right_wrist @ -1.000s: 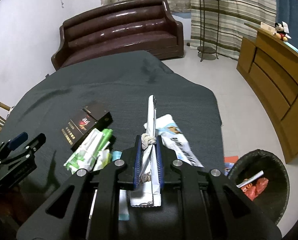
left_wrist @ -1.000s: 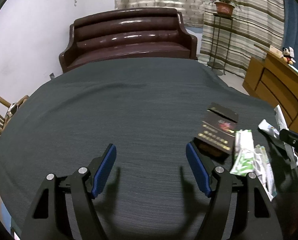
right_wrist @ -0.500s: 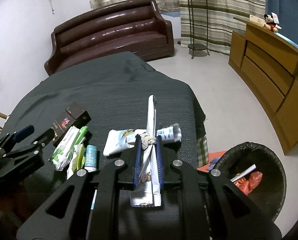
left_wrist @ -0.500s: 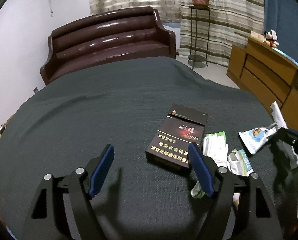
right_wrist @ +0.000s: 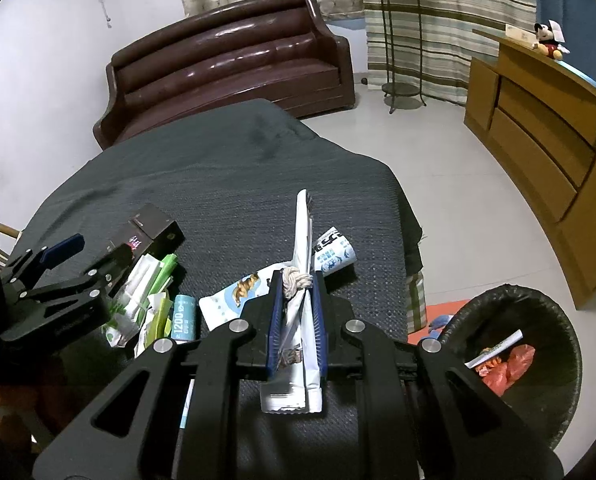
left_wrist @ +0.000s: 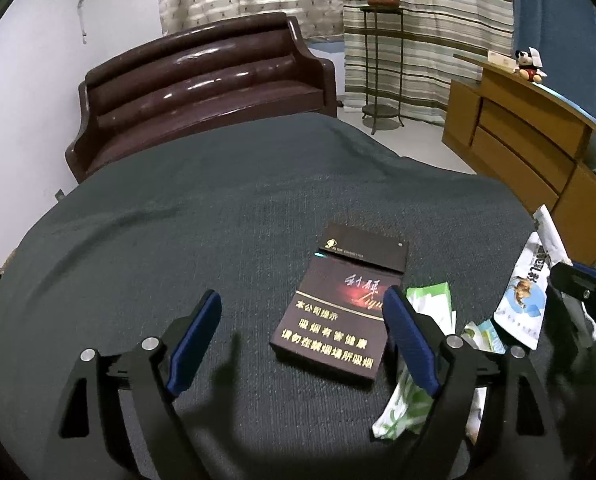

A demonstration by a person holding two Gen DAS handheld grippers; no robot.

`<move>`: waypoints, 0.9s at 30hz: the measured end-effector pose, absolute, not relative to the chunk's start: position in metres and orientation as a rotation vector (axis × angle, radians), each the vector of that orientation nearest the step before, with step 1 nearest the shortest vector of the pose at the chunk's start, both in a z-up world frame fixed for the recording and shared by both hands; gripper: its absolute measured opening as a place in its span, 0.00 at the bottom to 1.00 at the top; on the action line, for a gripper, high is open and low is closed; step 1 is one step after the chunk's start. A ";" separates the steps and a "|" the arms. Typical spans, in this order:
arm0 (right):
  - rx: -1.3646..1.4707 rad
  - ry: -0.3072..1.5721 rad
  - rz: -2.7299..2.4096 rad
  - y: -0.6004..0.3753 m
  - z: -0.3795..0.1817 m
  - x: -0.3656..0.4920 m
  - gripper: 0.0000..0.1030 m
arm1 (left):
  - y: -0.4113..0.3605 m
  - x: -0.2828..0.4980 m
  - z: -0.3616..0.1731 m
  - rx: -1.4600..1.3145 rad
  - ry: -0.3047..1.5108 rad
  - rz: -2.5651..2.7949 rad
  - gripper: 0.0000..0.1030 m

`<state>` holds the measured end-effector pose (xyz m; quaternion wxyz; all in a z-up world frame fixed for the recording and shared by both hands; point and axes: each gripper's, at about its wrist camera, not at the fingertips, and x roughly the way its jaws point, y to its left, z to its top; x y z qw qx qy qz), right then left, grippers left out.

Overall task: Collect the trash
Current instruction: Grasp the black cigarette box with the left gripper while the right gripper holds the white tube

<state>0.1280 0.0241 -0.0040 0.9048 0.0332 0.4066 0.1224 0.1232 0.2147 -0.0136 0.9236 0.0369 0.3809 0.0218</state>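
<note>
Right gripper clamps knotted white plastic wrapper; black round bin lower right, near. Left gripper wide open, empty.

- Table cloth: dark grey, plain woven.
- Cigarette box: dark brown-black, red glow, gold lettering.
- Wrapper in the right gripper: white, with a cream knotted string.
- Both grippers: black frames, blue finger pads.
- Packets beside the box: green and white.
- Small tube: teal with white print.
- Pouch: white and light blue.
- Bin: black; red and white scraps inside.
- Sofa: glossy dark brown.
- Curtains: cream with olive stripes.
- Cabinet: tan wood.
</note>
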 end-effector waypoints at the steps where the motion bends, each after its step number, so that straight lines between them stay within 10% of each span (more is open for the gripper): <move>1: 0.068 0.841 0.254 0.024 -0.004 0.128 0.14 | 0.215 0.123 -0.014 0.071 0.785 0.033 0.78; 27: 0.056 0.842 0.266 0.034 -0.006 0.124 0.14 | 0.227 0.121 -0.004 -0.002 0.782 0.050 0.59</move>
